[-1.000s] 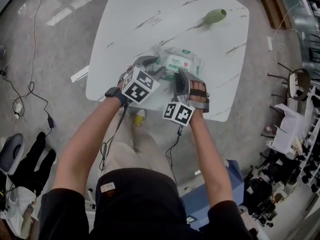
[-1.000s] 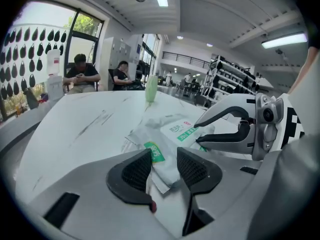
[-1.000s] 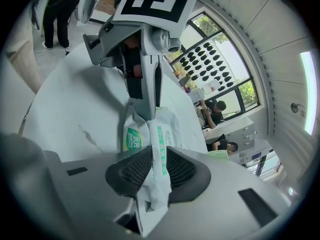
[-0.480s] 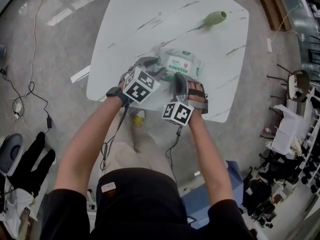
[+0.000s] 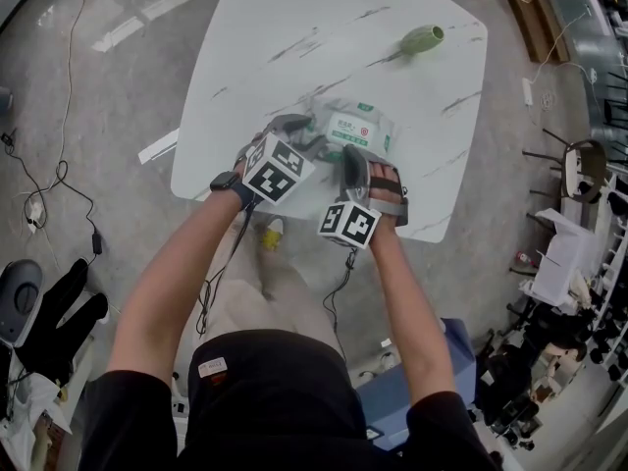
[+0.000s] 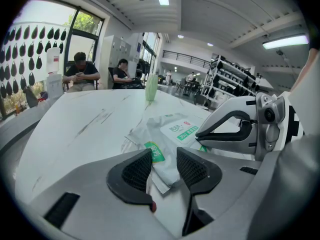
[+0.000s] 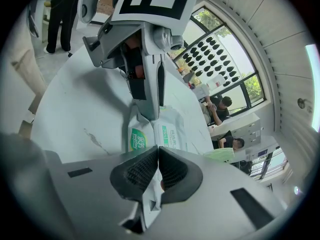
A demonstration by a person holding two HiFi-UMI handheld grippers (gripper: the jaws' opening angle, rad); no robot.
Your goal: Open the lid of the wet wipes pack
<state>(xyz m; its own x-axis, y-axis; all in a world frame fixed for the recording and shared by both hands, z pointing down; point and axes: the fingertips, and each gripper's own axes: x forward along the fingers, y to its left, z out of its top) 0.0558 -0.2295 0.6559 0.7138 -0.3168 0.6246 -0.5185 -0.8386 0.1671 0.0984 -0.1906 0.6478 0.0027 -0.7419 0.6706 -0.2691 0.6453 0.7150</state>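
The wet wipes pack [image 5: 355, 126] is white with green print and lies near the front edge of the marble table [image 5: 294, 27]. My left gripper [image 5: 306, 135] holds its left end: in the left gripper view the crinkled end of the pack [image 6: 175, 129] sits between the ribbed pads [image 6: 132, 171], which press on it. My right gripper [image 5: 351, 161] is at the pack's near side. In the right gripper view its jaws [image 7: 158, 170] are shut on a thin white edge of the pack [image 7: 170, 129]. The flat lid label faces up and lies closed.
A green vase [image 5: 422, 35] lies at the table's far right corner. The table's front edge is just below the grippers. Cables run over the floor at the left. People sit at a far table in the gripper views.
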